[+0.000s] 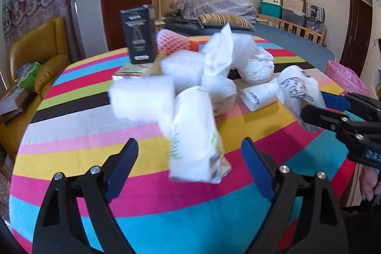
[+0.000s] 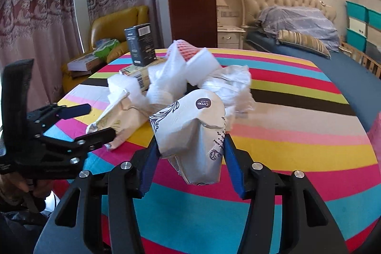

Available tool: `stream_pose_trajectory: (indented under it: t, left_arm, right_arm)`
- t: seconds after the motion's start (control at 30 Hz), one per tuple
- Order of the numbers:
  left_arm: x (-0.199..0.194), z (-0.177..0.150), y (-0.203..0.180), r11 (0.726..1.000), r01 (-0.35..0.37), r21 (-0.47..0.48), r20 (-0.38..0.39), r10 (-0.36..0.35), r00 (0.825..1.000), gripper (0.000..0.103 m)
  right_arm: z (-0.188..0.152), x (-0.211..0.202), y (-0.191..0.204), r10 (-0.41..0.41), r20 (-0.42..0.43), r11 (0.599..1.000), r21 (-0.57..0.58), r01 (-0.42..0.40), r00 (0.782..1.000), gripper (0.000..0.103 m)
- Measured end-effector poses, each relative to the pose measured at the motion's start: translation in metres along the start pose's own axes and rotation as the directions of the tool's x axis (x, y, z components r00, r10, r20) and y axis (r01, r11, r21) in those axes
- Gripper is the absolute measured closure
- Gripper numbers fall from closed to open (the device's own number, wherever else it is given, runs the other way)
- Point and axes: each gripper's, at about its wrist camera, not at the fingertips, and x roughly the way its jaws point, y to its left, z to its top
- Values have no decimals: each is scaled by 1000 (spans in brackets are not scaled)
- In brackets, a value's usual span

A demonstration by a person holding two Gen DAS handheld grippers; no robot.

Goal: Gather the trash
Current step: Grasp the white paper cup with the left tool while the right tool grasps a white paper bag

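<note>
Closest to your right gripper [image 2: 190, 154] is a crumpled white tissue pack with purple scrollwork [image 2: 193, 132], and both blue pads [image 2: 148, 164] press its sides, so that claw is closed down on it with the pack standing up out of the gap. Seen from your left wrist, the same pack [image 1: 297, 89] sticks out ahead of the right gripper [image 1: 316, 108] at the far right of the table.

Your left gripper [image 1: 189, 166] is spread wide and has hold of nothing. Just ahead of it, roughly centred between the two fingers [image 1: 123, 158], lies a white wrapper with green leaf print [image 1: 195, 135]; whether its near end reaches into the gap is hard to judge. From the right wrist, that left gripper [image 2: 95, 120] sits off to the left with its tips either side of the same cream wrapper [image 2: 119, 116].

Beyond both claws, the rest of the trash is heaped mid-table on the striped cloth [image 1: 71, 135]: white foam blocks [image 1: 140, 99], a twisted white plastic bag [image 1: 257, 66], a small folded white packet [image 1: 257, 97] and a pink foam fruit net [image 1: 173, 42]. Farther back and to the left of your left claw stands an upright dark box [image 1: 139, 32] on a flat printed carton [image 1: 131, 69].
</note>
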Motion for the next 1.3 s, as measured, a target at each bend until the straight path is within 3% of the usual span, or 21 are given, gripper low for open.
stream_pose_trajectory:
  t: [0.03, 0.1, 0.17, 0.43, 0.6, 1.03, 1.3]
  left_arm:
    - [6, 0, -3, 1000, -1, 4, -14, 1, 1000, 28]
    - [14, 3, -9, 1000, 3, 16, -44, -2, 999, 46]
    - [17, 3, -15, 999, 6, 34, -52, -4, 999, 51]
    - [-6, 2, -37, 990, -28, 137, 45, 22, 999, 51]
    - [-24, -1, -43, 987, -47, 154, 102, 31, 994, 51]
    - [-61, 2, -15, 999, -16, 34, 221, 8, 975, 52]
    - [-68, -2, -2, 1000, 10, -5, 226, -8, 974, 53]
  right_arm:
    - [-1, -1, -3, 0, 2, 1000, 8, 0, 1000, 53]
    - [-1, -1, -5, 0, 3, 1000, 15, 0, 1000, 53]
    - [-2, -1, -6, 4, 3, 1000, 19, -4, 1000, 52]
    - [-5, -2, -2, 1, 11, 1000, 4, -1, 1000, 53]
    - [-5, -7, -5, -17, 27, 1000, 12, 16, 1000, 53]
    - [-3, -22, -8, -21, 71, 1000, 20, 19, 997, 52]
    - [-4, -25, -7, -16, 76, 1000, 21, 14, 997, 52]
